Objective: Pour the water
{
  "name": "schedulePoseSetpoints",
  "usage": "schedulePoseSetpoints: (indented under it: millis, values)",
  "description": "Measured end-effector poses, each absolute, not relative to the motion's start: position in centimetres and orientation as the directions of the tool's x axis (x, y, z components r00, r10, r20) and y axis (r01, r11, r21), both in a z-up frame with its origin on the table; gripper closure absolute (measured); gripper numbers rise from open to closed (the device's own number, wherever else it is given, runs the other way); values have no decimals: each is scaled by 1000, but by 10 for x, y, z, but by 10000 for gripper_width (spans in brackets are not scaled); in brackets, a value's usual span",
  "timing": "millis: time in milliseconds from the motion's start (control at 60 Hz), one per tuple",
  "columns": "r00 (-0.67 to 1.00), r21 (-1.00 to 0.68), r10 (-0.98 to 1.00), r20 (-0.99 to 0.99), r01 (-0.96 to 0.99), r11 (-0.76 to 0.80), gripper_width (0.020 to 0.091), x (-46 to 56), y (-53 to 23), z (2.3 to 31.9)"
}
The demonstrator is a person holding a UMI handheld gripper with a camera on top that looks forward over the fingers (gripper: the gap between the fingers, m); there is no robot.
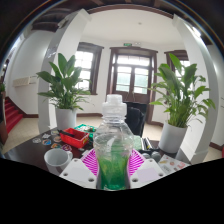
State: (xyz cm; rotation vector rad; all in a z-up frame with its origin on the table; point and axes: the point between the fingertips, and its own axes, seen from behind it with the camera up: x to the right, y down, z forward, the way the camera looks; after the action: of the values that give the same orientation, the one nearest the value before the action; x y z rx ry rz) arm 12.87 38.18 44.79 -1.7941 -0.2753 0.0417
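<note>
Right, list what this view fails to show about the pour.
- Gripper view: the bottle's base is hidden behind the claw.
- The white cup has its inside out of sight, so its fill is unknown.
- Small items on the table beyond the bottle are too small to identify.

Claw [113, 165] clamped on green bottle [113, 150]; white cup [58, 158] beside.

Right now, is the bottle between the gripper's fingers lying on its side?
No. The bottle stands upright between the gripper's pink-padded fingers, its white cap on top and green liquid in its lower part.
</note>
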Motion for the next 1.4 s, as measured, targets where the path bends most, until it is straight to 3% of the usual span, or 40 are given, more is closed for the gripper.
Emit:
schedulePoseSetpoints:
  millis: [183, 317, 433, 500, 617, 683, 717, 1167, 1400]
  values:
    - [975, -972, 214, 66, 111, -206, 775, 96, 408, 435]
    - [976, -985, 205, 70, 100, -142, 780, 82, 416, 443]
    - [981, -988, 183, 62, 86, -130, 726, 62, 431, 449]
    - [986, -989, 163, 45, 67, -131, 629, 61, 433, 449]
    - [985, -987, 161, 56, 79, -143, 521, 44, 440, 452]
    - [987, -984, 153, 50, 75, -161, 282, 43, 432, 450]
    - [987, -984, 152, 46, 71, -166, 231, 45, 425, 450]
    - [997, -971, -11, 72, 68, -229, 245, 56, 292, 504]
    - [999, -976, -26, 19, 12, -219, 246, 55, 261, 522]
